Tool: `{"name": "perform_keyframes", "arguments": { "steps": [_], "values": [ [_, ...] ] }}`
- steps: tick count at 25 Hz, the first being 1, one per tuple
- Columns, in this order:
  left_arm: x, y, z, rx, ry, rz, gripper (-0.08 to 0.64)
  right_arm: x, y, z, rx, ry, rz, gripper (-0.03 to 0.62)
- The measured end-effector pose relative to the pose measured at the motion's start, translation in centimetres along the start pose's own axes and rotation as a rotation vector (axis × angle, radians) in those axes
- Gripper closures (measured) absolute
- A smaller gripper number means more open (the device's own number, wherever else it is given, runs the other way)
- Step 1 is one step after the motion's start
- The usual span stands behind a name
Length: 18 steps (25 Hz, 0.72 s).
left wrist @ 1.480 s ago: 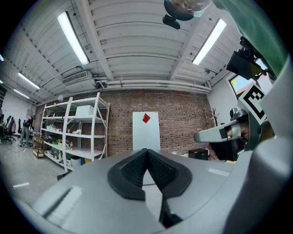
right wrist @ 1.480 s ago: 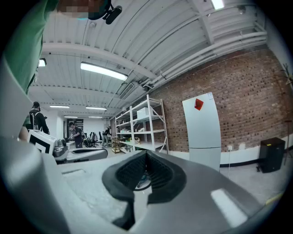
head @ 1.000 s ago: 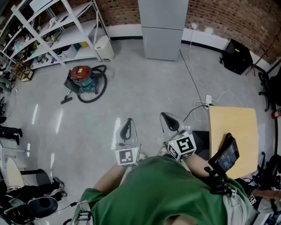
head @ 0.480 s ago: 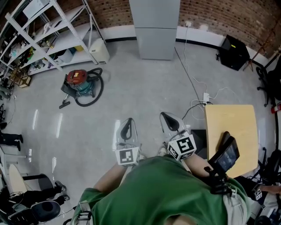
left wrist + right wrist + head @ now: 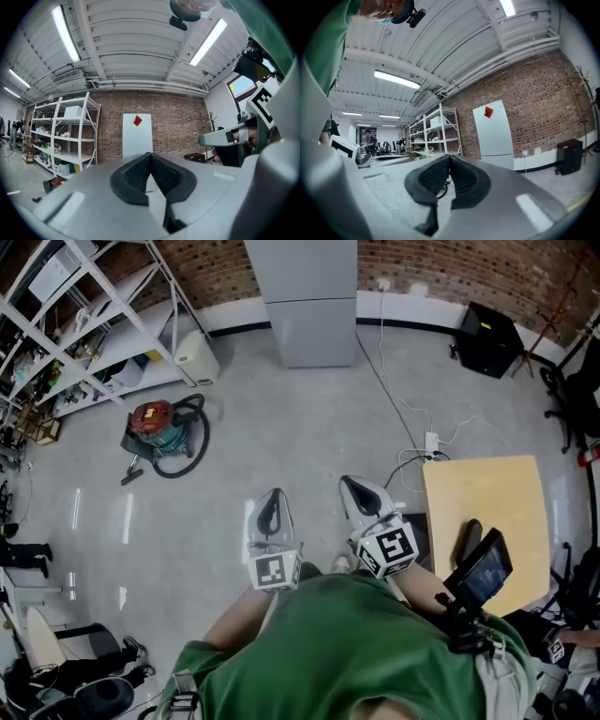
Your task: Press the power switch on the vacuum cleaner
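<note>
Shifted slightly left in the head view, the vacuum cleaner [image 5: 156, 422] sits on the floor [image 5: 291, 418], well apart from the left claw [image 5: 271, 511] and right claw [image 5: 361, 496], both pressed together and empty.

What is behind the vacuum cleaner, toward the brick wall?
White shelving and a white box-shaped unit stand behind the vacuum cleaner; the shelf boards cover what lies below them.

a grey cabinet [image 5: 302, 296] stands against the brick wall [image 5: 441, 263]; white shelves [image 5: 84, 324] full of clutter line the left, a white bin [image 5: 197, 357] just beside them; a black box [image 5: 486, 338] sits far right; a cable [image 5: 389, 381] crosses the floor [image 5: 281, 427] to a power strip [image 5: 431, 443] near the wooden tabletop [image 5: 483, 507]
</note>
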<state>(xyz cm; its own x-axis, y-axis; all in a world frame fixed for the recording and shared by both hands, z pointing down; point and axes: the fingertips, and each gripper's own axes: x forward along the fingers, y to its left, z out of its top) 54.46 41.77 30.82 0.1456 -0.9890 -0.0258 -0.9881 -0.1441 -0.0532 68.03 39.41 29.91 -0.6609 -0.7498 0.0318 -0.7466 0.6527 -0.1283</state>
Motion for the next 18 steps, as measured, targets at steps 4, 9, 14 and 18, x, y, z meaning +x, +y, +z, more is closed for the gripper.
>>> {"name": "perform_keyframes", "arguments": {
  "steps": [4,9,14,18],
  "values": [
    [1.3,-1.1,-1.3,-0.017,0.011,-0.012,0.552,0.0,-1.9,-0.6,0.011,0.009,-0.023,0.589],
    [3.7,-1.3,-2.3,0.000,0.046,-0.038,0.552,1.3,-3.8,-1.6,0.023,0.032,-0.048,0.589],
    [6.7,-0.6,-3.9,-0.003,0.073,-0.047,0.552,3.5,-5.6,-3.0,0.021,0.059,-0.073,0.589],
    [10.1,0.6,-4.8,-0.015,0.083,-0.066,0.552,6.7,-7.2,-3.3,0.008,0.081,-0.088,0.589]
  ]
}}
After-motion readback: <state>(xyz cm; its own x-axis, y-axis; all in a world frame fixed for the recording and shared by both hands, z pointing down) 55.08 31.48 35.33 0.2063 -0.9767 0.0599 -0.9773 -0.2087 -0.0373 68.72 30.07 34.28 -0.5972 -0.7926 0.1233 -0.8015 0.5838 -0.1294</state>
